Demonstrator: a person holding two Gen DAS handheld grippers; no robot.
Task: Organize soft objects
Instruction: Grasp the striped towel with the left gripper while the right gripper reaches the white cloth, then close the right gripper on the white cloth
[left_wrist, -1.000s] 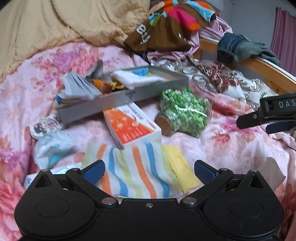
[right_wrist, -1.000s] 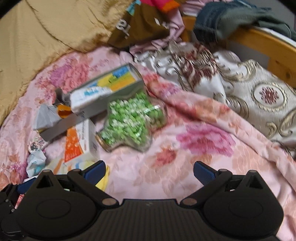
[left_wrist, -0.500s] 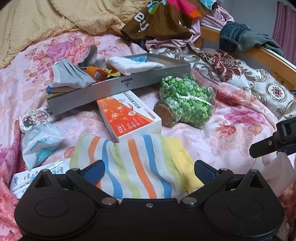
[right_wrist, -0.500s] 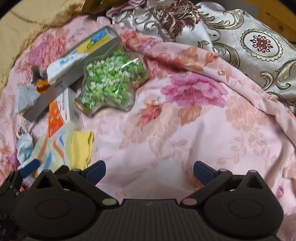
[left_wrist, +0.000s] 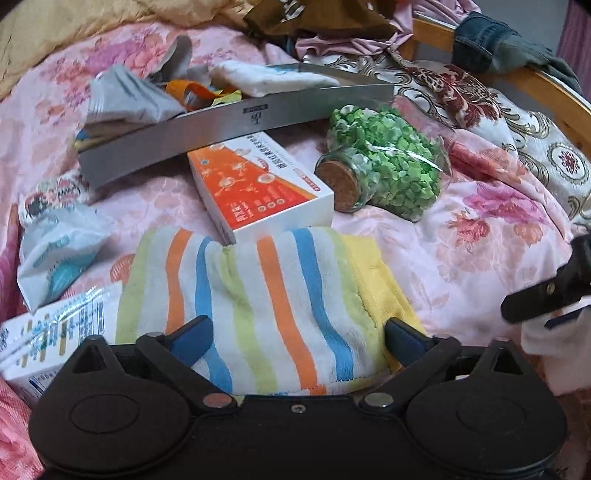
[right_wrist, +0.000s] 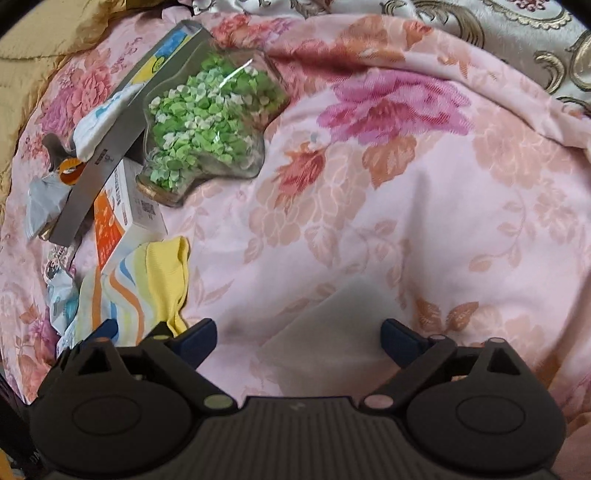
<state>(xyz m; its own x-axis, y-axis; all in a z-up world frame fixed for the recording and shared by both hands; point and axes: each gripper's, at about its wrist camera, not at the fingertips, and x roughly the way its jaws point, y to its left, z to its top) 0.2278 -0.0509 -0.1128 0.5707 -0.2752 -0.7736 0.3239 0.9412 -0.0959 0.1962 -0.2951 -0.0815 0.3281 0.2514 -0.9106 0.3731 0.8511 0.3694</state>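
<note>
Fluffy cloth striped towel (left_wrist: 266, 306), glossy cardboard box (left_wrist: 258, 184), matt grey tray (left_wrist: 229, 122) (metal-looking).

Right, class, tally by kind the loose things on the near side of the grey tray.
Cloths: 2, striped towel, yellow cloth
Boxes: 2, orange box, white carton
Jars: 1, corked jar
Packets: 2, blue-white packet, cartoon packet
Sheets: 1, pale sheet
Total: 8

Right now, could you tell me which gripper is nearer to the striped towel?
Left. The left gripper hangs open directly over the striped towel, which lies between its fingers. The right gripper is off to the towel's side, over bare pink bedspread.
</note>
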